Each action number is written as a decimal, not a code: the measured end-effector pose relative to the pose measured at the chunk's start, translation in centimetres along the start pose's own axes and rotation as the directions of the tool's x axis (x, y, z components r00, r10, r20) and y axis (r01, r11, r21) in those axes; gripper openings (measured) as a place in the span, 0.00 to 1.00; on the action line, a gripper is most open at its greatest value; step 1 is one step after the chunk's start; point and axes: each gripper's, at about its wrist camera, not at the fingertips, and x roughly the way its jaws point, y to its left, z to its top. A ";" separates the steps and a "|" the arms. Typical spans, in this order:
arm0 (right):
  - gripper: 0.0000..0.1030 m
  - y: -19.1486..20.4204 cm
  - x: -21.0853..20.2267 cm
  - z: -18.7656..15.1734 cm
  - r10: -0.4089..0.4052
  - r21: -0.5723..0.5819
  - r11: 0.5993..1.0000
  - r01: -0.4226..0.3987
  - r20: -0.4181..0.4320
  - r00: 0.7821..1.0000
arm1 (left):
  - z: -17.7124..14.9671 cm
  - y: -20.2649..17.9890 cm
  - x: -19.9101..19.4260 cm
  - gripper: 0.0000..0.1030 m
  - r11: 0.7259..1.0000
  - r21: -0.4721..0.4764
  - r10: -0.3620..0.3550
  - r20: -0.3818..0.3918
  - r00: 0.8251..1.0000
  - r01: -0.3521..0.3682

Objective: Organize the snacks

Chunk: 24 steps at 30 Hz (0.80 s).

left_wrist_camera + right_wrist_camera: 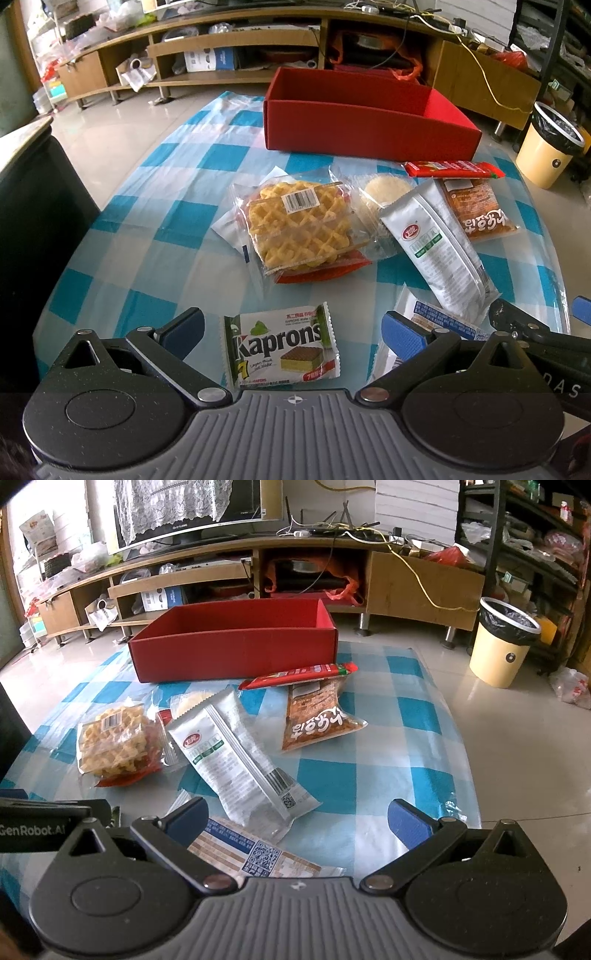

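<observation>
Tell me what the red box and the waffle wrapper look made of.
Red box: looks like matte cardboard, with flat folded walls, crisp corner edges and no shine. Waffle wrapper: clear glossy plastic film, probably; the waffle grid shows through, glare lies on the crinkles, and a barcode sticker sits on top.

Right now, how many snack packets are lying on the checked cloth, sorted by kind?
Waffle packs: 1
Kaprons wafer packs: 1
Round pale cake packs: 1
Long silver-white packets: 1
Orange-brown snack bags: 1
Thin red stick packets: 1
Blue-and-white printed packets: 1
Total: 7, none in the red box as far as its interior shows.
</observation>
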 end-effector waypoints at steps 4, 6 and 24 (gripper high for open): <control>0.99 0.0 0.1 0.0 0.002 0.000 1.000 -0.002 -0.003 1.000 | 0.0 0.0 0.0 1.00 1.000 0.000 0.001 -0.002 1.000 -0.001; 0.99 0.1 0.2 0.0 0.004 -0.002 1.000 -0.004 -0.007 1.000 | 0.0 0.0 0.0 1.00 1.000 0.000 0.002 -0.003 1.000 -0.002; 0.99 0.2 0.5 -0.2 0.019 -0.012 1.000 -0.019 -0.032 0.999 | 0.0 0.0 0.3 0.99 1.000 0.002 0.016 -0.016 1.000 -0.016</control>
